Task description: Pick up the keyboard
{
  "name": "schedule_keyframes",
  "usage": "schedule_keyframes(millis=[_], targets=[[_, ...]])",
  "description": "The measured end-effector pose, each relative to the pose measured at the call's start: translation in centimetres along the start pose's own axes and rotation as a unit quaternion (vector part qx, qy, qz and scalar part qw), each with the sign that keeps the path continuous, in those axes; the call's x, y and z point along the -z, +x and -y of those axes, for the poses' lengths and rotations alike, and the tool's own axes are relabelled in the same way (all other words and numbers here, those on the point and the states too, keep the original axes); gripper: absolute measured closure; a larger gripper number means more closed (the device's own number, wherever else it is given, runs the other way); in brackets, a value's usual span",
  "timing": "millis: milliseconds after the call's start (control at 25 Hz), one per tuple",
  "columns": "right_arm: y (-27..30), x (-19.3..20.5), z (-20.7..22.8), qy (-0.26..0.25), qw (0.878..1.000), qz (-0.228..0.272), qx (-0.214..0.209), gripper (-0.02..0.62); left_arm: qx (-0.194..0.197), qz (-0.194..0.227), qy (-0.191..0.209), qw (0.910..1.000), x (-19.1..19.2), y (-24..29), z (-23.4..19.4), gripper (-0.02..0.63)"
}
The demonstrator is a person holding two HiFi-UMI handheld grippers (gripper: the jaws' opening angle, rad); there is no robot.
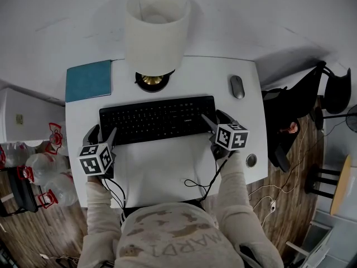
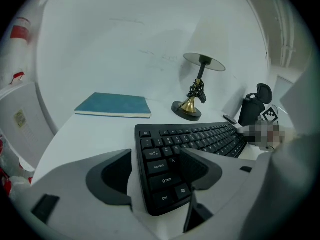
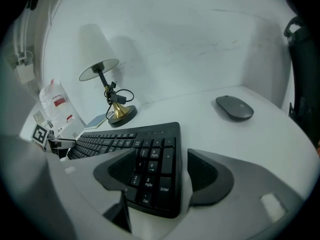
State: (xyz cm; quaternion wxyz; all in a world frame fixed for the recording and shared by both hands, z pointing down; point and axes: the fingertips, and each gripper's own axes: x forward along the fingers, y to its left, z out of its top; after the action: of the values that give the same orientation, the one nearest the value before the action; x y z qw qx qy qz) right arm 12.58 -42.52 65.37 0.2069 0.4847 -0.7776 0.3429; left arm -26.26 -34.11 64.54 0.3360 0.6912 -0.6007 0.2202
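The keyboard lies flat on the white bench, in the middle of the frame. My left gripper is wide open around its left end. My right gripper is wide open around its right end. Neither one pinches it yet. If I grab just the thin edge, or lift one side first, it could tip and slip out. I count one keyboard, one lamp, one mouse, one blue book and two grippers.

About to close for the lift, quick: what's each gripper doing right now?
Left gripper: open, left end of the keyboard between its jaws, not gripped.
Right gripper: open, the right end between its jaws, not gripped.
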Motion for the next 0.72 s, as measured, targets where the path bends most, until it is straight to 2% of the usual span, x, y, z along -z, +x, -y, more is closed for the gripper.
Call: schedule_keyframes(millis=[80, 320, 560, 720], targets=[[0.11, 0.05, 0.03, 0.01, 1.0, -0.003, -0.011, 0.272, 0.005, -0.004, -0.01, 0.9999, 0.13, 0.15, -0.04, 0.311], [0.52, 0.0, -0.33, -0.003, 0.999, -0.019, -0.03, 0.285, 0.025, -0.011, -0.034, 0.999, 0.46, 0.58, 0.11, 0.335], [0.51, -0.03, -0.26, 0.001, 1.0, -0.025, -0.011, 0.291, 0.02, -0.008, -0.042, 0.9989, 0.42, 0.64, 0.16, 0.341], [-0.36, -0.44, -0.92, -0.008, 1.0, 0.004, -0.013, 0.299, 0.019, 0.004, -0.045, 0.9988, 0.23, 0.12, 0.01, 0.341]])
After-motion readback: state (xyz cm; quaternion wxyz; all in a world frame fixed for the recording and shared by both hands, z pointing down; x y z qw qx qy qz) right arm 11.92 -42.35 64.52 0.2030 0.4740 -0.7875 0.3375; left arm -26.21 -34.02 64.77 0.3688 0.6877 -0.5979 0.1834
